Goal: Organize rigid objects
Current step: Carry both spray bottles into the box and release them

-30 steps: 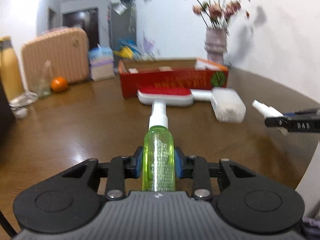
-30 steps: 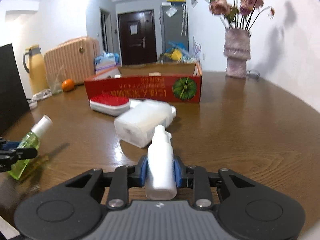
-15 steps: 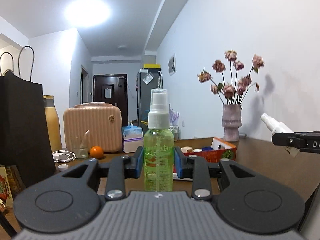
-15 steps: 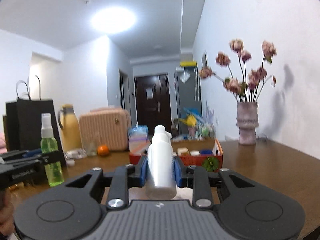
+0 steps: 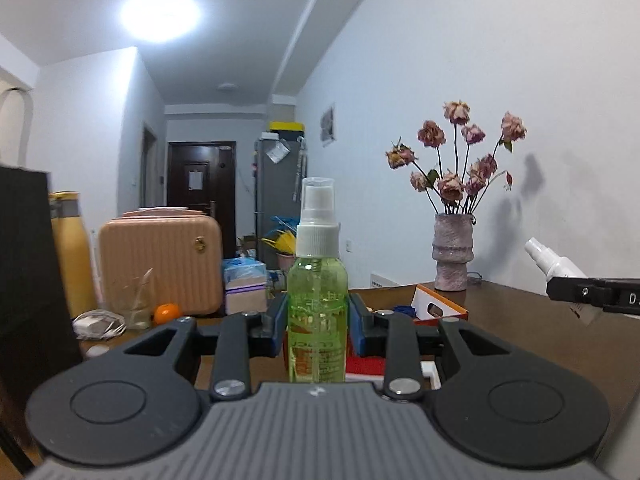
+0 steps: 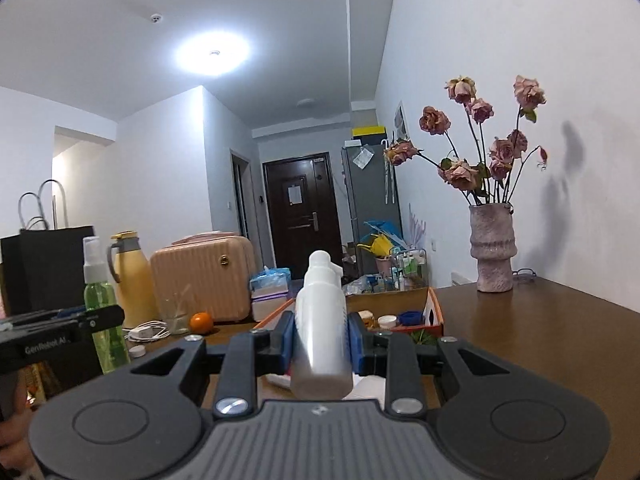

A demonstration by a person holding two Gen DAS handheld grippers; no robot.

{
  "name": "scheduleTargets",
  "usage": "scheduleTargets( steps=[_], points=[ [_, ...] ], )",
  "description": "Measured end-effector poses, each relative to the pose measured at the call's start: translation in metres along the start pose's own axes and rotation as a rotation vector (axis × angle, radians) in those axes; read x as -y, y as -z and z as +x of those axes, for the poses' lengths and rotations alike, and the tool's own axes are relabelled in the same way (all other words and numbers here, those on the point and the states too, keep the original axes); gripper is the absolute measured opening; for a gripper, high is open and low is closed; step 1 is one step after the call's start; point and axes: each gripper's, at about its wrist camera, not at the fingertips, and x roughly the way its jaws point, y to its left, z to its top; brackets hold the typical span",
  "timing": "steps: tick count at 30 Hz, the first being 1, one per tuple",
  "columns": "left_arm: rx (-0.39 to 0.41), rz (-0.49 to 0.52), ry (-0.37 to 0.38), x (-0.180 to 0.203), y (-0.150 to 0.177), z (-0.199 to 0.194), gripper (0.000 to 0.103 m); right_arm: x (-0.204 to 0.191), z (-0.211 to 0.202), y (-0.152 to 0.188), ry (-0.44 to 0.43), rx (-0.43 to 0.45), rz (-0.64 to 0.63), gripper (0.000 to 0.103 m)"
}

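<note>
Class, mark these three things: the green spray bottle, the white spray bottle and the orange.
green spray bottle (image 5: 317,312), left wrist view, on its body.
white spray bottle (image 6: 322,320), right wrist view, on its body.
orange (image 6: 201,322), right wrist view, on its middle.

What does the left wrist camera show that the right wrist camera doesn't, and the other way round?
Only the left view shows the left tongs close up, clamping the green spray bottle upright. Only the right view shows the right tongs gripping the white spray bottle, plus the black paper bag's handles and jars inside the red box. Both show the pink suitcase, orange, yellow flask and vase of dried roses.
</note>
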Motion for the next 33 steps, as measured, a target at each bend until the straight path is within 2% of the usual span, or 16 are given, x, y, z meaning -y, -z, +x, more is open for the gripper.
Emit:
scheduleTargets(
  steps=[3, 5, 8, 10, 12, 15, 17, 19, 23, 26, 28, 30, 33],
  points=[
    [-0.033, 0.028, 0.034, -0.004, -0.019, 0.052, 0.031, 0.024, 0.048, -0.017, 0.008, -0.037, 0.006, 0.027],
    [-0.089, 0.055, 0.059, -0.007, -0.032, 0.096, 0.031, 0.038, 0.084, -0.028, 0.009, -0.081, 0.006, 0.027],
    [-0.218, 0.077, 0.098, -0.012, -0.046, 0.173, 0.031, 0.069, 0.152, -0.044, -0.016, -0.189, 0.057, 0.027],
    [-0.287, 0.132, 0.128, -0.011, -0.05, 0.222, 0.031, 0.091, 0.203, -0.052, -0.04, -0.291, 0.105, 0.027],
    [-0.344, 0.183, 0.14, -0.009, -0.048, 0.26, 0.031, 0.108, 0.249, -0.055, -0.026, -0.376, 0.137, 0.027],
    [-0.505, 0.23, 0.194, -0.005, -0.038, 0.326, 0.031, 0.127, 0.311, -0.051, -0.004, -0.506, 0.169, 0.027],
    [-0.569, 0.277, 0.175, -0.002, -0.022, 0.357, 0.031, 0.136, 0.34, -0.041, 0.015, -0.562, 0.199, 0.027],
    [-0.625, 0.34, 0.161, 0.002, -0.003, 0.378, 0.031, 0.134, 0.363, -0.03, 0.059, -0.611, 0.134, 0.027],
    [-0.817, 0.27, 0.18, -0.009, 0.025, 0.422, 0.032, 0.126, 0.394, -0.008, 0.152, -0.68, -0.008, 0.027],
    [-0.859, 0.246, 0.165, -0.013, 0.039, 0.436, 0.032, 0.112, 0.403, 0.005, 0.214, -0.667, -0.171, 0.027],
    [-0.854, 0.268, 0.179, -0.011, 0.041, 0.436, 0.034, 0.107, 0.408, 0.011, 0.212, -0.667, -0.231, 0.036],
    [-0.859, 0.264, 0.184, -0.013, 0.04, 0.435, 0.034, 0.103, 0.41, 0.014, 0.212, -0.663, -0.288, 0.05],
    [-0.866, 0.239, 0.16, -0.016, 0.032, 0.428, 0.034, 0.102, 0.413, 0.014, 0.197, -0.663, -0.34, 0.05]
  ],
)
